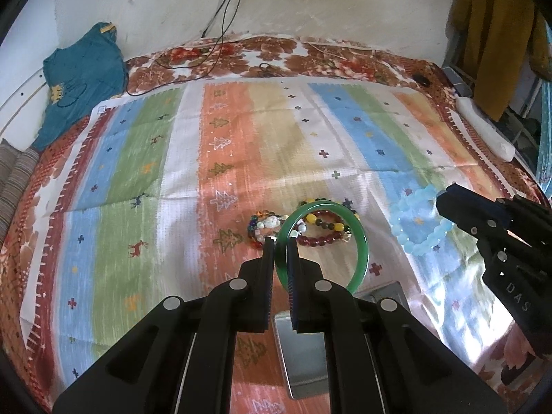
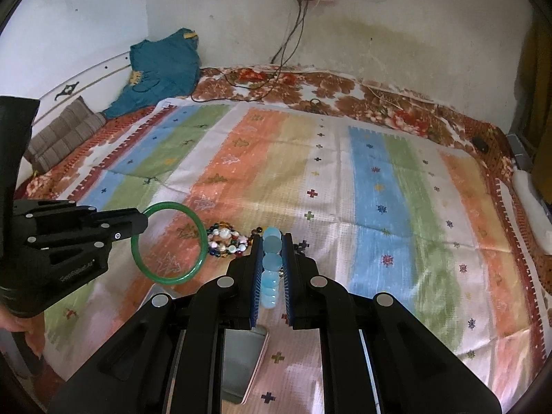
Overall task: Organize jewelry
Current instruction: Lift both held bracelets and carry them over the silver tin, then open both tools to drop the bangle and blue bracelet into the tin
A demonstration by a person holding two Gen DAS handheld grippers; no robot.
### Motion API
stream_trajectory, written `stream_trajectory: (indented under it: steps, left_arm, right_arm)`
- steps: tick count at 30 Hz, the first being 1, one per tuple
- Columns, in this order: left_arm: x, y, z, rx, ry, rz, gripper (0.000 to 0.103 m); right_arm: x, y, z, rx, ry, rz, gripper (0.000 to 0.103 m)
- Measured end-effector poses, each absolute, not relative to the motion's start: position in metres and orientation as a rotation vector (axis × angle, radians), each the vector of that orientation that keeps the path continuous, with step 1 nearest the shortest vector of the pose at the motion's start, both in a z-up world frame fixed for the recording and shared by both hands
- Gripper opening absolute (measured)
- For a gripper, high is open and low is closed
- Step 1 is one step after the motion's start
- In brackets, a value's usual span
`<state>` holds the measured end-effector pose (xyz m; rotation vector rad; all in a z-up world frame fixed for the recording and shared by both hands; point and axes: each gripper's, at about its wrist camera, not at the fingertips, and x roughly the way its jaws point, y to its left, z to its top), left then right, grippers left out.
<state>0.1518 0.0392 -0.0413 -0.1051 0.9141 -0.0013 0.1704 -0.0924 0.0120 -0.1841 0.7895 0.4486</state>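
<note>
My left gripper is shut on a green jade bangle, held upright above the striped cloth; it also shows in the right wrist view. My right gripper is shut on a pale blue bead bracelet, which hangs from its fingers in the left wrist view. A pile of coloured bead bracelets lies on the cloth just beyond both grippers, also visible in the right wrist view. A shiny metal box lies under my left gripper, partly hidden.
The striped cloth covers a bed with a floral sheet. A blue garment lies at the back left. Black cables hang down the wall. A white object lies at the right edge.
</note>
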Motion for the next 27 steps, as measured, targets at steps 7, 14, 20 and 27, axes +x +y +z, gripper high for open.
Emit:
stream_trajectory:
  steps: [7, 14, 20, 27]
  left_arm:
    - [0.128, 0.031, -0.035, -0.094, 0.899, -0.013, 0.007]
    - [0.107, 0.025, -0.033, -0.086, 0.898, -0.007, 0.007]
    - [0.093, 0.024, -0.035, -0.075, 0.903, 0.004, 0.007]
    - [0.083, 0.022, -0.039, -0.081, 0.918, -0.003, 0.007]
  right_arm:
    - [0.15, -0.097, 0.017, -0.157, 0.788, 0.473, 0.012]
    - [0.128, -0.097, 0.013, -0.169, 0.795, 0.487, 0.012]
    - [0.117, -0.099, 0.008, -0.146, 0.821, 0.509, 0.012]
    - [0.106, -0.097, 0.004, -0.146, 0.835, 0.527, 0.012]
